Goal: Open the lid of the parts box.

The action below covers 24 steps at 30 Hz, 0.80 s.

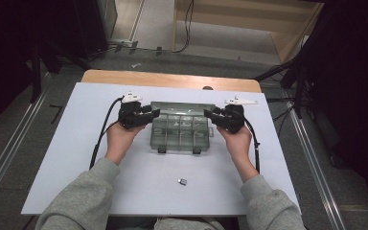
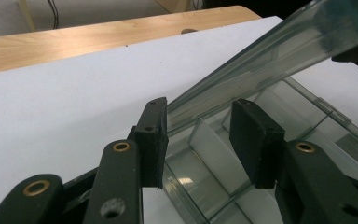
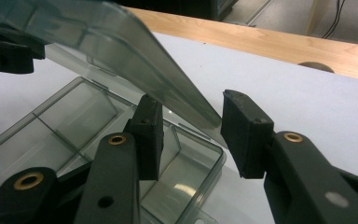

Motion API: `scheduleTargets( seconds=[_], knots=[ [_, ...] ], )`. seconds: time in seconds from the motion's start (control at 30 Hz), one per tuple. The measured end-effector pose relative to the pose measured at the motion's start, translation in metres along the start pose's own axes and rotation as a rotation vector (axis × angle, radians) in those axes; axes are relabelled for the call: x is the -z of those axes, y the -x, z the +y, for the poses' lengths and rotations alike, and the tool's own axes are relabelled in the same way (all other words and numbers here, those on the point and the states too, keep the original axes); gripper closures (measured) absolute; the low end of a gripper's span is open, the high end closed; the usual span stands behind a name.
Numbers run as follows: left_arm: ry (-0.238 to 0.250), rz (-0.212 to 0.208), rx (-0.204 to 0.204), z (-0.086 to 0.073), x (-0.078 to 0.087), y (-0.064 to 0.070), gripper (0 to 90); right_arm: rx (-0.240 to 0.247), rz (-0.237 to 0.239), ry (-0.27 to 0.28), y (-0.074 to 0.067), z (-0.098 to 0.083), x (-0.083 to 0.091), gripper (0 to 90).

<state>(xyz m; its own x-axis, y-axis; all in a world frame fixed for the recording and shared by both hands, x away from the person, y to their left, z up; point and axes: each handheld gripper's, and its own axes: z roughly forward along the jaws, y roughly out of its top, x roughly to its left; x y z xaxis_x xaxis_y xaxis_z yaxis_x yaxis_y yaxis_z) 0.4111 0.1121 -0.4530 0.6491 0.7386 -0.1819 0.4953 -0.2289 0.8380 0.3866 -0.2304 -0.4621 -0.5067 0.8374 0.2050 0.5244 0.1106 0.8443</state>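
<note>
Clear grey plastic box point(image 1: 179, 133) sits in middle of white bench point(image 1: 67, 158). Thin walls split inside into small rooms. Lid point(image 2: 261, 65) lifted partway, tilted up over box. Two clips on front edge.

no legible txt, no labels

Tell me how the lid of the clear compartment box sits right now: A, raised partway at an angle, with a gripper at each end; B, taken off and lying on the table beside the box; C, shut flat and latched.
A: the lid slants up over the open compartments of the box, its ends between the open jaws of the left gripper and the right gripper.
</note>
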Motion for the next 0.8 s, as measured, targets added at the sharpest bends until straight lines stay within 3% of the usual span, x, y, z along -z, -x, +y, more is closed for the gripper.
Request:
scheduleTargets(
  seconds=[0.37,0.8],
  knots=[
    [0.028,0.024,0.001,0.004,-0.009,-0.003,56.8,-0.013,-0.036,0.02,0.001,0.0,-0.006,61.1],
    [0.04,0.039,0.04,0.005,-0.02,-0.01,58.5,-0.018,-0.08,0.04,0.005,-0.003,-0.015,67.9]
  ],
)
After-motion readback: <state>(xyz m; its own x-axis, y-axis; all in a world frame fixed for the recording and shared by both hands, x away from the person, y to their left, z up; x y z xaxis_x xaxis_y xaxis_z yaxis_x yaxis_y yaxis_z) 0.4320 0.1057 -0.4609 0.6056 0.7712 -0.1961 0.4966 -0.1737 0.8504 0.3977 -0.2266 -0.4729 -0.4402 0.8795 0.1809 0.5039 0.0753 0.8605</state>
